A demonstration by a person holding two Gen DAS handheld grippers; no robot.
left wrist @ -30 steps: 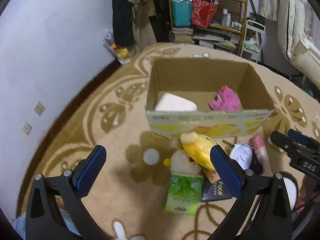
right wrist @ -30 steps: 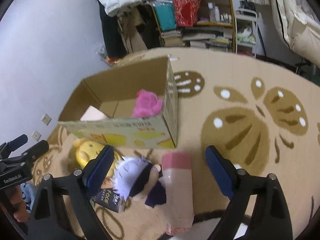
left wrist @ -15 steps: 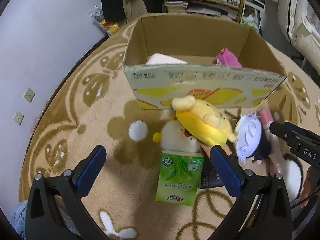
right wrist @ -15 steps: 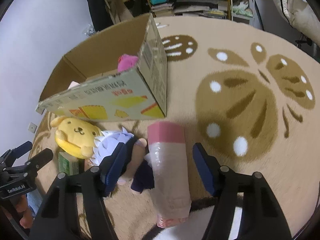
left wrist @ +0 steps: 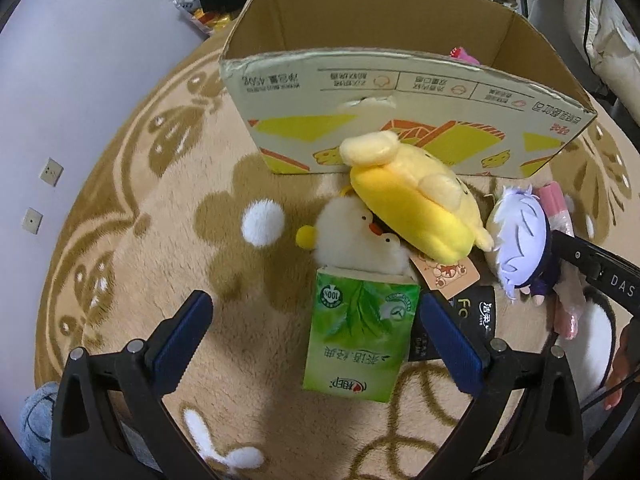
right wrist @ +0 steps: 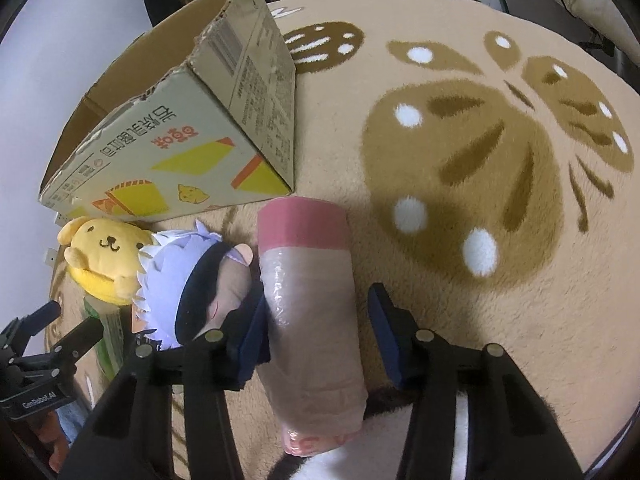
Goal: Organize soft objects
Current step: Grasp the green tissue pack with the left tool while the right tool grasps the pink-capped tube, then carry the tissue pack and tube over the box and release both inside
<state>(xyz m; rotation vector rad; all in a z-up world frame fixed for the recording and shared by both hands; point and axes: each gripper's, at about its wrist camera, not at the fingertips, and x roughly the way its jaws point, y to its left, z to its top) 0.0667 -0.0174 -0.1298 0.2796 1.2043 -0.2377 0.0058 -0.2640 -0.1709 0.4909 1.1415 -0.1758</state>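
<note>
A cardboard box [left wrist: 400, 92] stands on the carpet, with a pink plush [left wrist: 462, 54] inside. In front of it lie a yellow dog plush [left wrist: 416, 204], a white chick plush [left wrist: 356, 240], a green tissue pack [left wrist: 360, 336] and a white-haired doll [left wrist: 520, 240]. My left gripper [left wrist: 316, 340] is open, low over the tissue pack. My right gripper [right wrist: 320, 332] is open around a pink-capped wrapped roll [right wrist: 312, 304]; its left finger [right wrist: 252, 344] touches the roll. The doll [right wrist: 188, 280] and the dog plush [right wrist: 104, 256] lie left of the roll.
A patterned beige carpet [right wrist: 480, 160] covers the floor. A dark packet [left wrist: 476, 316] lies under the plushes. A purple wall with sockets [left wrist: 51, 171] is at left. Shelves with clutter stand behind the box [right wrist: 224, 120]. The left gripper shows in the right wrist view [right wrist: 52, 332].
Both grippers have come down and forward towards the objects. The right gripper has narrowed and now straddles the pink-capped roll. The left gripper now hangs over the green tissue pack.
</note>
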